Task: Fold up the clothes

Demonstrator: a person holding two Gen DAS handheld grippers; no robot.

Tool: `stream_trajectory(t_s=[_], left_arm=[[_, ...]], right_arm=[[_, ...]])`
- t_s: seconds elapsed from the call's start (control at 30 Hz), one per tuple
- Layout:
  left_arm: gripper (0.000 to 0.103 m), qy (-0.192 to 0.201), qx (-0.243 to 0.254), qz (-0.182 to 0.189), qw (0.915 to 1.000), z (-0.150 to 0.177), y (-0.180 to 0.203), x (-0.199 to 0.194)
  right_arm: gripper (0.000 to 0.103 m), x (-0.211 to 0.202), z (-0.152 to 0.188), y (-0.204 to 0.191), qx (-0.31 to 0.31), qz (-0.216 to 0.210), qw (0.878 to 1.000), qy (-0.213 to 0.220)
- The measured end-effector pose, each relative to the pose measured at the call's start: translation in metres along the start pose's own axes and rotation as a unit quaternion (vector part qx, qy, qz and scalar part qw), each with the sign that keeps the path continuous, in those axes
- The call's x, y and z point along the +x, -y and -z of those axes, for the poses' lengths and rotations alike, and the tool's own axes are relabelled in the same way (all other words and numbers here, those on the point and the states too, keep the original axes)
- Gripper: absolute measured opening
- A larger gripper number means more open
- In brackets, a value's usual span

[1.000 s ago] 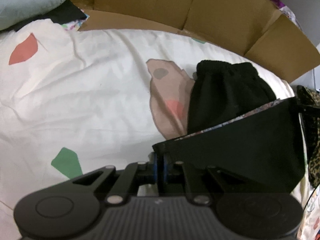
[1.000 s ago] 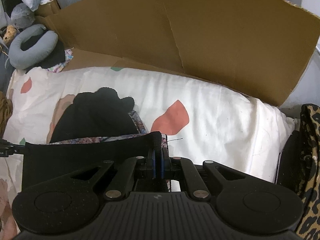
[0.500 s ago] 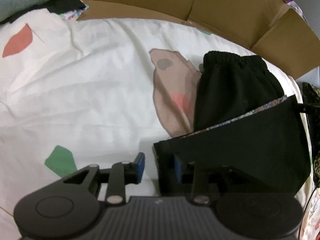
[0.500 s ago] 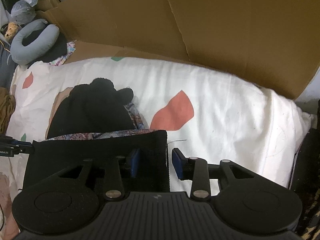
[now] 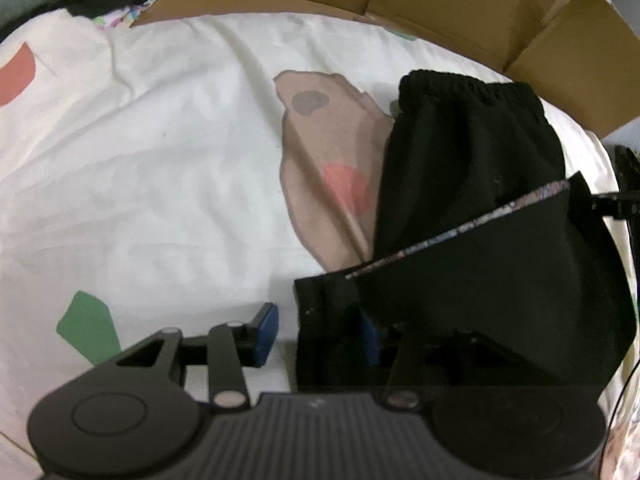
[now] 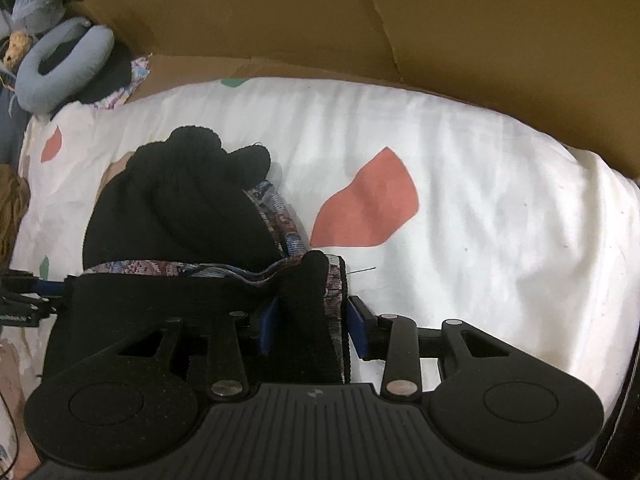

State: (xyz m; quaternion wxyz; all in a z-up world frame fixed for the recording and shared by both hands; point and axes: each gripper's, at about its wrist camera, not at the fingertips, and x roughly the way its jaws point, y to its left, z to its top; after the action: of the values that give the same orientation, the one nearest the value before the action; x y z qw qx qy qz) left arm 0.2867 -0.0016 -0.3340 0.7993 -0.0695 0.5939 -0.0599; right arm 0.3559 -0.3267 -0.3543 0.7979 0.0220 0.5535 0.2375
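We had laid the black garment [image 5: 472,184] folded on the white bedspread [image 5: 160,160], so our left gripper [image 5: 320,332] was opening and our right gripper [image 6: 308,320] stood parted, releasing its near corners.

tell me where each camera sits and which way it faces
Left wrist: on the left tool, angled down at the white patterned bedsheet; its jaws are opening around a corner of the black folded garment.
Right wrist: on the right tool, facing the brown cardboard wall; jaws open.
Shared: garment, bedsheet, cardboard.
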Motion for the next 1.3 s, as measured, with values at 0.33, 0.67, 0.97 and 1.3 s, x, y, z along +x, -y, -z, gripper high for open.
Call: stream_trajectory(t_s=[0.33, 0.67, 0.97, 1.3], left_arm=[[0.009, 0.004, -0.019, 0.010, 0.9998, -0.001, 0.003, -0.014], [0.008, 0.042, -0.049, 0.024, 0.9976, -0.012, -0.003, -0.055], [0.007, 0.091, -0.039, 0.023, 0.9948, -0.048, 0.006, -0.082], [0.007, 0.111, -0.020, 0.014, 0.9935, -0.089, 0.019, -0.070]], right_arm=[[0.007, -0.025, 0.005, -0.022, -0.025, 0.038, 0.998, 0.037], [0.005, -0.074, 0.007, -0.022, 0.000, 0.034, 0.995, 0.092], [0.004, -0.097, -0.002, -0.024, 0.016, 0.039, 0.991, 0.125], [0.004, -0.100, -0.011, -0.016, 0.035, 0.059, 0.989, 0.131]])
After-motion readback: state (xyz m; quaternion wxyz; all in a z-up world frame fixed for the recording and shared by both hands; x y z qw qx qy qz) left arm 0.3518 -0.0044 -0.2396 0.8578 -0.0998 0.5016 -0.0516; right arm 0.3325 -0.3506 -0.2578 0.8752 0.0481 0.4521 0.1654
